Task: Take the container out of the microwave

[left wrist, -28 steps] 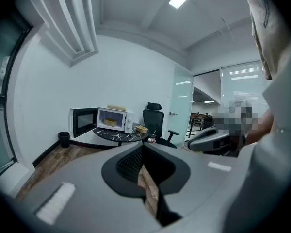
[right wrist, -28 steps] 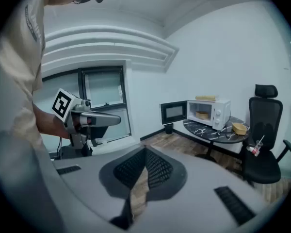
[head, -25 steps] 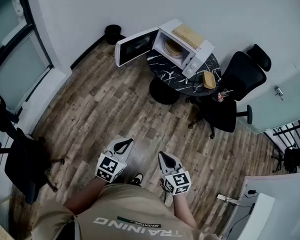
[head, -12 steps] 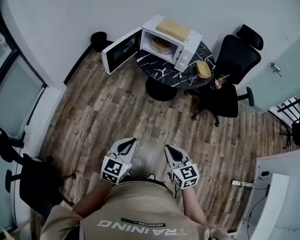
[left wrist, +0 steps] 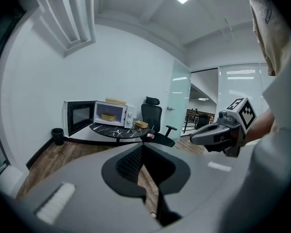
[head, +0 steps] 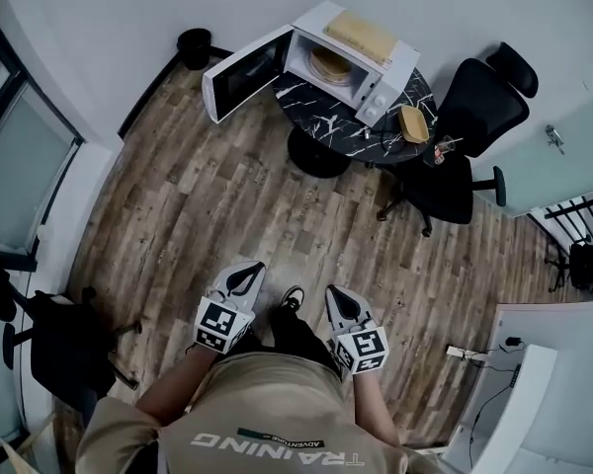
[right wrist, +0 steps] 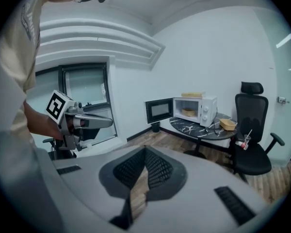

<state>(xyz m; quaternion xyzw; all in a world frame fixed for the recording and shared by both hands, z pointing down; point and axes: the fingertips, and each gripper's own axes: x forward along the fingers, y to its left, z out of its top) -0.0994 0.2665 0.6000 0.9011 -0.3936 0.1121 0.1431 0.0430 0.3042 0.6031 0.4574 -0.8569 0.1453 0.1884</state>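
Note:
The white microwave (head: 381, 75) stands on a round black marble table (head: 321, 117) far ahead, its door (head: 239, 79) swung open to the left. A round tan container (head: 329, 64) sits inside it, also visible in the left gripper view (left wrist: 108, 116) and the right gripper view (right wrist: 187, 112). My left gripper (head: 244, 277) and right gripper (head: 334, 297) are held low by the person's waist, well short of the table. Both are shut with nothing in them, left (left wrist: 142, 147) and right (right wrist: 145, 152).
A second tan container (head: 413, 124) lies on the table's right side. A black office chair (head: 469, 131) stands right of the table, another chair (head: 54, 339) at the near left. A black bin (head: 193, 45) sits by the wall. Wood floor (head: 227, 205) lies between me and the table.
The person has stepped on, a foot now showing between the grippers. The view has shifted slightly. Both grippers stay shut near the waist.

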